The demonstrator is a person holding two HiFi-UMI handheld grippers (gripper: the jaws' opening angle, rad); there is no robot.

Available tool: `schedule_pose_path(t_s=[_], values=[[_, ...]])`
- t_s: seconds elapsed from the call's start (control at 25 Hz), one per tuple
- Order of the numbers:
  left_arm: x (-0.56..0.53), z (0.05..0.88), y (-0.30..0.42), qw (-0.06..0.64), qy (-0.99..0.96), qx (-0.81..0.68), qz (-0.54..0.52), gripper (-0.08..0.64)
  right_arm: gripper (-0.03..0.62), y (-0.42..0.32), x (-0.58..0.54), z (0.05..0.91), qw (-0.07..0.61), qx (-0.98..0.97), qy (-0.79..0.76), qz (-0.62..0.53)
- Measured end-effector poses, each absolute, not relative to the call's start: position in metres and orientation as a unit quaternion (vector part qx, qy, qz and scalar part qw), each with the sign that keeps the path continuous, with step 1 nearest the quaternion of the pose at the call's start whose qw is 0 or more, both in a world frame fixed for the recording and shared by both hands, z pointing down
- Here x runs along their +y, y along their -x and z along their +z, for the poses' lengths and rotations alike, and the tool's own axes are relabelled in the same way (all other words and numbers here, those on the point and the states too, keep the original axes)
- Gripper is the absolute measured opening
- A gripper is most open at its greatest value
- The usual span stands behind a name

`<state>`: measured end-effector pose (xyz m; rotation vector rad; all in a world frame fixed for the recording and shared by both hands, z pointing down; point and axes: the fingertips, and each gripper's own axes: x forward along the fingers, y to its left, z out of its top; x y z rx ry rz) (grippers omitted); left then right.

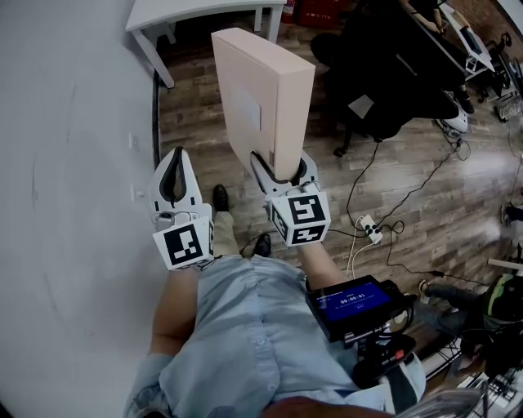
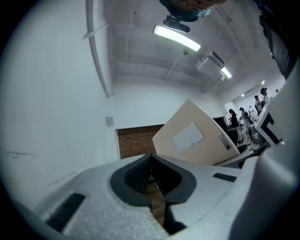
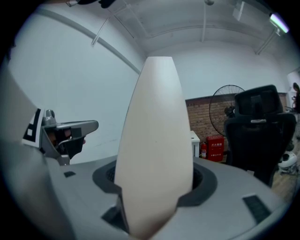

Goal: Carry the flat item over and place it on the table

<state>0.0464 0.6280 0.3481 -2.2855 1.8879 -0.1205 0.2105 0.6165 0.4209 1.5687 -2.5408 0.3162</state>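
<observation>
Right gripper [image 1: 283,167]: pinching the lower end of the box [image 1: 255,90], one jaw on each broad face; the right gripper view shows the pale edge filling the gap between the dark pads.
Left gripper [image 1: 176,155]: empty, jaws pressed together at the tips, held just beside the right one and not touching the box.
Box position: in the air in front of the person, standing on end and leaning away, above the floor [image 1: 204,114]; nothing but the right gripper carries it.
Box shape: flat, rectangular, with sharp corners and broad faces.
Box material: beige matte card, smooth, with a white label [image 1: 245,106] on the face turned to the left gripper.
Handling: probably light and stiff, since one pinch at the end holds it upright without sag. The smooth card could slide in the pads, and a hard squeeze could dent the faces.
Where to hold: across the thin dimension, near an end, as now; a second pinch from the free gripper would steady it for laying down.
Floor: wood planks, with cables lying on it to the right.
Table [image 1: 188,10]: white, flat top on white legs, further ahead, well apart from the box, beside the pale wall [image 1: 73,163].
</observation>
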Motion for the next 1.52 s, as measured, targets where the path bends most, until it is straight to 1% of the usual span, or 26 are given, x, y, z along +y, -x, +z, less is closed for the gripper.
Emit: schedule_pose_path(t_s=[0.4, 0.68, 0.92, 1.12, 1.28, 1.52], values=[[0.494, 0.364, 0.017, 0.079, 0.762, 0.641, -0.038, 0.008, 0.287, -0.156, 0.488, 0.443, 0.081, -0.839, -0.526, 0.114], [0.397, 0.347, 0.06, 0.09, 0.766, 0.636, -0.028, 0.008, 0.287, -0.117, 0.392, 0.428, 0.076, -0.834, -0.535, 0.111], [0.336, 0.331, 0.079, 0.102, 0.774, 0.625, -0.014, 0.008, 0.287, -0.095, 0.326, 0.411, 0.066, -0.831, -0.545, 0.092], [0.305, 0.336, 0.092, 0.108, 0.776, 0.621, -0.015, 0.008, 0.288, -0.086, 0.294, 0.404, 0.067, -0.832, -0.545, 0.084], [0.284, 0.346, 0.096, 0.094, 0.775, 0.624, -0.023, 0.008, 0.288, -0.088, 0.27, 0.409, 0.069, -0.829, -0.548, 0.089], [0.24, 0.363, 0.086, 0.088, 0.777, 0.622, -0.043, 0.008, 0.288, -0.102, 0.231, 0.428, 0.075, -0.822, -0.553, 0.112]])
